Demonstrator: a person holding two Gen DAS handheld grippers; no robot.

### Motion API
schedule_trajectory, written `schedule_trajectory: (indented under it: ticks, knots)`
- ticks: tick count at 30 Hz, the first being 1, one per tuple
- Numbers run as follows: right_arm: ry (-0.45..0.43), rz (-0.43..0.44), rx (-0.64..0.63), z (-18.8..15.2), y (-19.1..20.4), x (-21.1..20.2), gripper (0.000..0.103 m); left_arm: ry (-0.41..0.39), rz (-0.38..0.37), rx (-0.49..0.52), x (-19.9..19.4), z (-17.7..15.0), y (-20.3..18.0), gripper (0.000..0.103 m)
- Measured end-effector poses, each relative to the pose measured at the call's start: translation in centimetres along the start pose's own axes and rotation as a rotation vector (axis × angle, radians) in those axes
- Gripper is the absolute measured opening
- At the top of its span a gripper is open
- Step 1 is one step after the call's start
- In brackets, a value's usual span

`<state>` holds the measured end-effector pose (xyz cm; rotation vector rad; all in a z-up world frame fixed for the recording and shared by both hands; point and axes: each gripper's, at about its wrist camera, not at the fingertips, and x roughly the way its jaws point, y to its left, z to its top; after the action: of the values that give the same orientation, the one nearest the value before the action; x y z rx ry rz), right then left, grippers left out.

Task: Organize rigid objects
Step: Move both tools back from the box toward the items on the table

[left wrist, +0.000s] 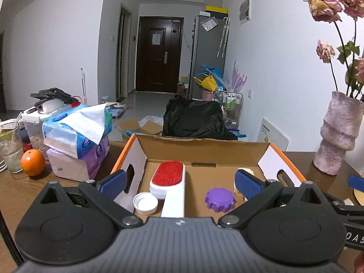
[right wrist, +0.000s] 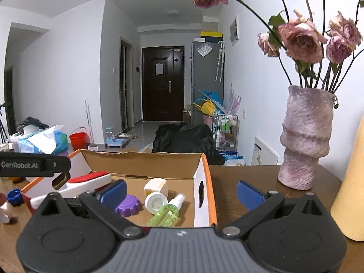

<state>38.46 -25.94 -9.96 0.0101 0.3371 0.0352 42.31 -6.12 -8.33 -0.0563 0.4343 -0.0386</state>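
An open cardboard box (left wrist: 204, 147) with orange edges sits on the brown table. Inside lie a white lint brush with a red pad (left wrist: 169, 182), a white cap (left wrist: 145, 203) and a purple toothed lid (left wrist: 219, 199). My left gripper (left wrist: 180, 183) hovers open over the box's near side, nothing between its blue pads. In the right wrist view the box (right wrist: 203, 182) also holds a green spray bottle (right wrist: 167, 212), a white jar (right wrist: 155, 201) and a cream bottle (right wrist: 157, 186). My right gripper (right wrist: 182, 193) stands open astride the box's right wall, empty.
A purple vase (right wrist: 304, 138) of dried roses stands at the right, beside a yellow roll (right wrist: 350, 186). Tissue packs (left wrist: 77, 134), an orange (left wrist: 33, 162) and a glass (left wrist: 10, 147) crowd the left. A blue cap (right wrist: 14, 196) and tape roll (right wrist: 5, 212) lie left of the box.
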Motion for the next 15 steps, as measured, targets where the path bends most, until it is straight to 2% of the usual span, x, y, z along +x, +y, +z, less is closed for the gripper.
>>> schedule_trajectory:
  ticks: [15]
  knots:
    - [0.009, 0.006, -0.064, -1.9, -0.3, -4.5, 0.103, 0.033, -0.003, 0.031, -3.3, -2.7, 1.9, 0.103]
